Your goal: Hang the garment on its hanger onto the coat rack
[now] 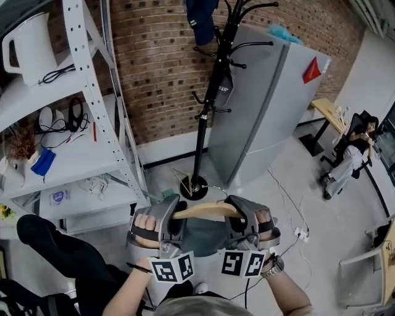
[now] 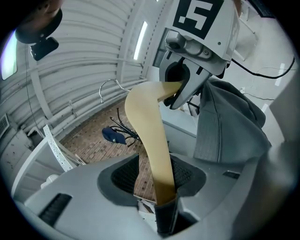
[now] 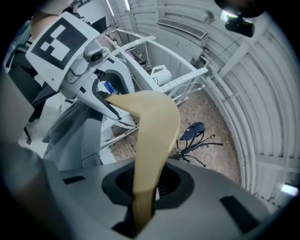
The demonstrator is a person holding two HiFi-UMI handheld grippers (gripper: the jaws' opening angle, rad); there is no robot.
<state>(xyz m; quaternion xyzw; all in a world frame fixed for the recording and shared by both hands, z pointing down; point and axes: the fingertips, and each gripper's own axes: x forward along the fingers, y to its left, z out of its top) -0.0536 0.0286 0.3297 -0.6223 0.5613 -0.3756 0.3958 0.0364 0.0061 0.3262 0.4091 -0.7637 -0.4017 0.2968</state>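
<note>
A pale wooden hanger [image 1: 207, 210] carries a grey garment [image 1: 203, 237] that hangs below it, close in front of me. My left gripper [image 1: 174, 217] is shut on the hanger's left end and my right gripper [image 1: 239, 215] on its right end. In the left gripper view the hanger [image 2: 152, 140] runs from my left gripper [image 2: 162, 208] up to the other one, with its metal hook [image 2: 108, 87] to the left and the garment [image 2: 229, 122] to the right. The right gripper view shows the hanger [image 3: 152, 136] clamped in the right gripper [image 3: 140, 213]. The black coat rack [image 1: 210, 99] stands ahead, a navy cap [image 1: 200, 18] on top.
White metal shelving [image 1: 86, 99] with a kettle [image 1: 28, 43] and cables stands at the left. A tall grey cabinet [image 1: 265, 105] is just right of the rack. A person [image 1: 352, 154] sits at the far right. Cables and a power strip [image 1: 301, 232] lie on the floor.
</note>
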